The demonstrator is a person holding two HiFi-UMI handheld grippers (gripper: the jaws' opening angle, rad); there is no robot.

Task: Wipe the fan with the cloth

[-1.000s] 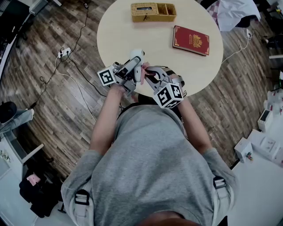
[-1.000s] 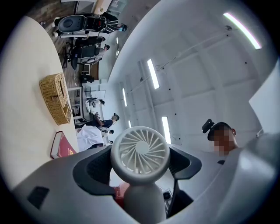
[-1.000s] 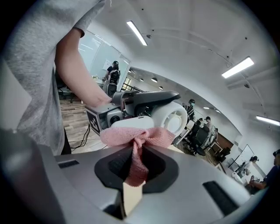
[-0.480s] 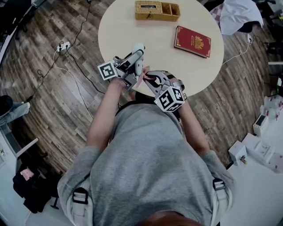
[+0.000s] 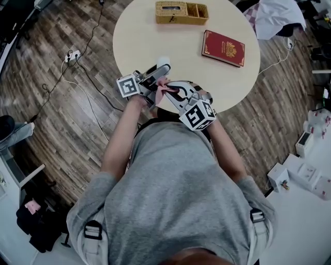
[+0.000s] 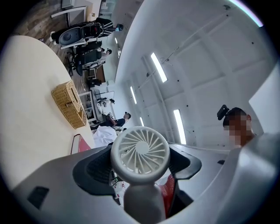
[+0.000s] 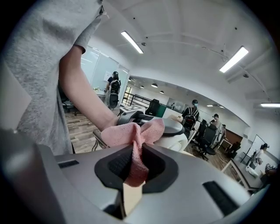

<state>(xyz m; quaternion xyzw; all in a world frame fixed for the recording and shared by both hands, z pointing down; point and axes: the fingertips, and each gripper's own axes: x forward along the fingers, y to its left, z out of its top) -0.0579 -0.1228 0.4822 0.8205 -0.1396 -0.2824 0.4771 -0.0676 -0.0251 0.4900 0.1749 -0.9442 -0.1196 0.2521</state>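
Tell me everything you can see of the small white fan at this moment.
The fan is small, white and handheld, plastic by its look. It has a round head with thin radial grille vanes around a plain hub, on a stubby handle. The left gripper is shut on it, with the handle running back toward that gripper's camera. It is held over the near edge of the round table. The pink cloth, pinched in the right gripper, lies against it.

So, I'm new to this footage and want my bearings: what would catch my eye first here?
The small white fan, clamped in the left tool above the near edge of the round table. Next, the pink cloth pinched in the right tool, lying against the fan. Farther back on the table lie a red book and a wicker basket.
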